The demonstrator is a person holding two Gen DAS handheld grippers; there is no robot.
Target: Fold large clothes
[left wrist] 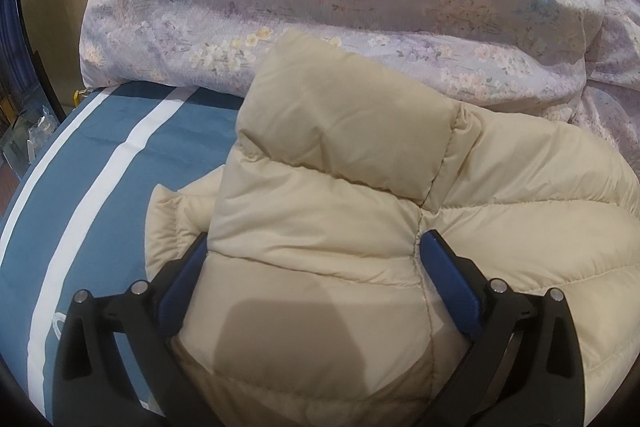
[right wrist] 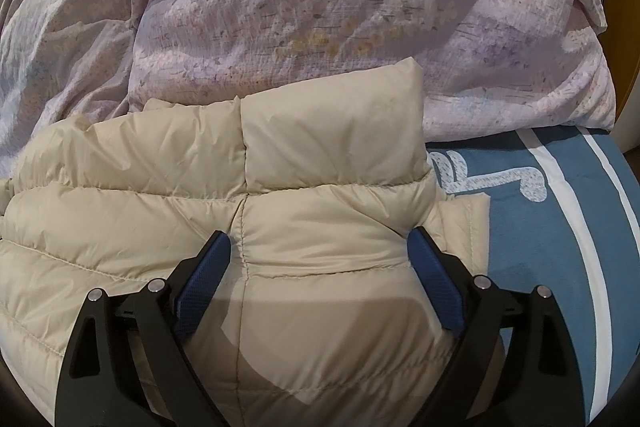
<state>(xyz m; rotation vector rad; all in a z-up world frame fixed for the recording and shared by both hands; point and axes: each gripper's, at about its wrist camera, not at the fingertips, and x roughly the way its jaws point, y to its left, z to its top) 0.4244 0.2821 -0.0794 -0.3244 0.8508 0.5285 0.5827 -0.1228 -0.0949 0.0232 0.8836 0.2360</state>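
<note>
A cream puffer jacket [left wrist: 360,155] lies folded on the bed, its collar end toward the quilt. My left gripper [left wrist: 316,239] stands wide over the jacket's left part. The padded fabric fills the gap and bulges over the left blue pad [left wrist: 180,291]. In the right wrist view the same jacket [right wrist: 320,147] shows its right part, and my right gripper [right wrist: 318,234] straddles it with jaws wide. One right-gripper blue pad [right wrist: 204,279] rests on the fabric; the other sits at the jacket's edge. Neither gripper visibly pinches the cloth.
A crumpled lilac floral quilt [left wrist: 320,7] is heaped right behind the jacket and fills the far side [right wrist: 340,7]. The bed has a blue sheet with white stripes [left wrist: 100,167], also seen right of the jacket [right wrist: 560,227]. The bed's edge and floor clutter lie at far left.
</note>
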